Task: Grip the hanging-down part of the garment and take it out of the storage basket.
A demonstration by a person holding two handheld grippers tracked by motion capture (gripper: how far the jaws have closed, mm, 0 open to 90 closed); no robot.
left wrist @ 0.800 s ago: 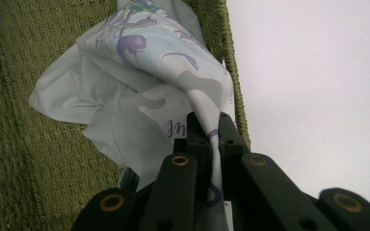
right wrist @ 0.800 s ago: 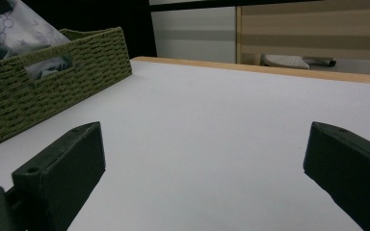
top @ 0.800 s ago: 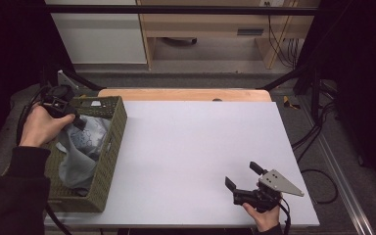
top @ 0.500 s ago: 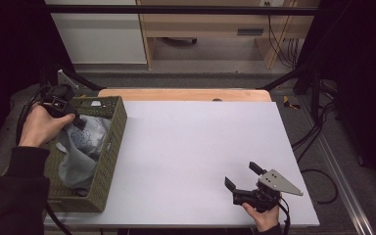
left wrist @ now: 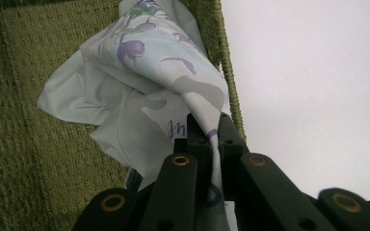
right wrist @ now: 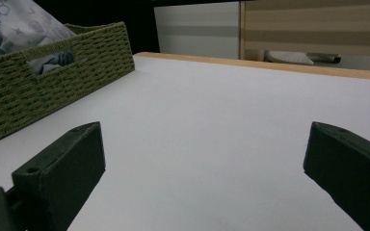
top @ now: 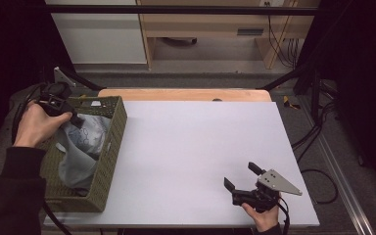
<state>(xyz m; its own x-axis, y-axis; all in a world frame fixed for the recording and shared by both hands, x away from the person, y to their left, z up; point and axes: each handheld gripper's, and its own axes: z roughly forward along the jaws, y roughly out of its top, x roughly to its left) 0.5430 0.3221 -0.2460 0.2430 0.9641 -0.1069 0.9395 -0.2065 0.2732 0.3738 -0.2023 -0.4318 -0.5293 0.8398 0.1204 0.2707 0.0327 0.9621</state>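
A pale cloth with purple floral print [top: 84,143] lies bunched in a green woven basket [top: 113,143] at the table's left. My left gripper [top: 76,119] reaches into the far end of the basket. Its jaws are shut on a fold of the cloth [left wrist: 139,72], and the pinch shows at the left gripper [left wrist: 212,131]. The basket's wall [left wrist: 24,125] lies behind the cloth. My right gripper [top: 241,176] rests low at the near right of the table, open, with nothing between its fingers. In its own view the right gripper [right wrist: 207,154] faces bare white tabletop.
The white tabletop [top: 200,142] stretches between basket and right gripper. The basket [right wrist: 38,91], with cloth showing through its handle slot, stands off to the left in the right gripper view. A wooden strip [top: 186,93] edges the table's far side, with cabinets beyond.
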